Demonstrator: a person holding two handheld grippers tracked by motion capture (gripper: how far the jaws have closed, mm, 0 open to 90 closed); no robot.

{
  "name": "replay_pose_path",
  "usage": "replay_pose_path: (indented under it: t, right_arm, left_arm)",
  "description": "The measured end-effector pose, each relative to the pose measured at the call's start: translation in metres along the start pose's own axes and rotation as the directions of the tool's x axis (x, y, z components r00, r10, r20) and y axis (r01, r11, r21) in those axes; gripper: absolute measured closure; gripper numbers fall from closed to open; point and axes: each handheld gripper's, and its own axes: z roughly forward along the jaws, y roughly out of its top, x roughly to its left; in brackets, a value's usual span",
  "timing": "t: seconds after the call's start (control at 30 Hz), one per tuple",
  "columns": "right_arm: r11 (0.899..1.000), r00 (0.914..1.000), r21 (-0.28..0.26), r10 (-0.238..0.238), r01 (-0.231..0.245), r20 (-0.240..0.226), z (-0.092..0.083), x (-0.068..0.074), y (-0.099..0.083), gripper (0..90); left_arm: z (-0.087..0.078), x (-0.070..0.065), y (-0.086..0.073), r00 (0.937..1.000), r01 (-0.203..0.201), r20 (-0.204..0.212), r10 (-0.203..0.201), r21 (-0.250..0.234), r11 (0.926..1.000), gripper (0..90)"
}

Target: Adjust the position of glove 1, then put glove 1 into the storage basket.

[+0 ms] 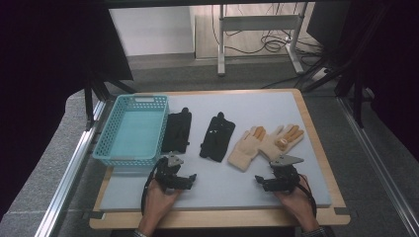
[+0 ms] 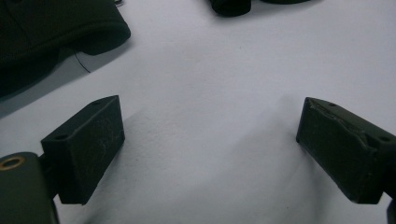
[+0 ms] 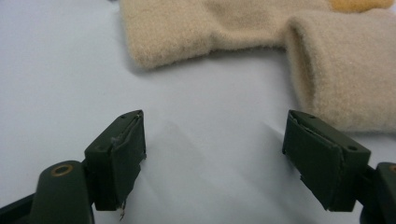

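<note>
Two black gloves (image 1: 178, 131) (image 1: 217, 137) lie side by side in the middle of the pale mat (image 1: 222, 190). To their right lie two beige gloves with orange fingertips (image 1: 247, 147) (image 1: 284, 137), overlapping. My left gripper (image 1: 171, 162) rests near the mat's front, just short of the left black glove (image 2: 51, 28). Its jaws stand wide apart over bare mat (image 2: 210, 135). My right gripper (image 1: 282, 165) sits just in front of the beige gloves, open (image 3: 215, 149) with nothing between the jaws. The beige cuffs (image 3: 196, 32) (image 3: 345, 70) lie a little beyond its tips.
A teal plastic basket (image 1: 109, 143) stands at the mat's left edge, beside the left black glove. The mat lies on a wooden board (image 1: 316, 217) with metal rails (image 1: 64, 187) on both sides. Desk legs and cables (image 1: 267, 44) stand behind the table.
</note>
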Motion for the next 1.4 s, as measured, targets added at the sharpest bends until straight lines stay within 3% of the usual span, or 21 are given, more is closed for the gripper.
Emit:
replay_pose_path:
  t: [1.4]
  right_arm:
    - [1.0, 1.0, -0.007, 0.005, -0.005, -0.002, -0.0028, 0.001, 0.003, 21.3]
  left_arm:
    - [0.0, 0.0003, -0.0002, 1.0, 0.003, 0.002, -0.003, -0.001, 1.0, 8.0]
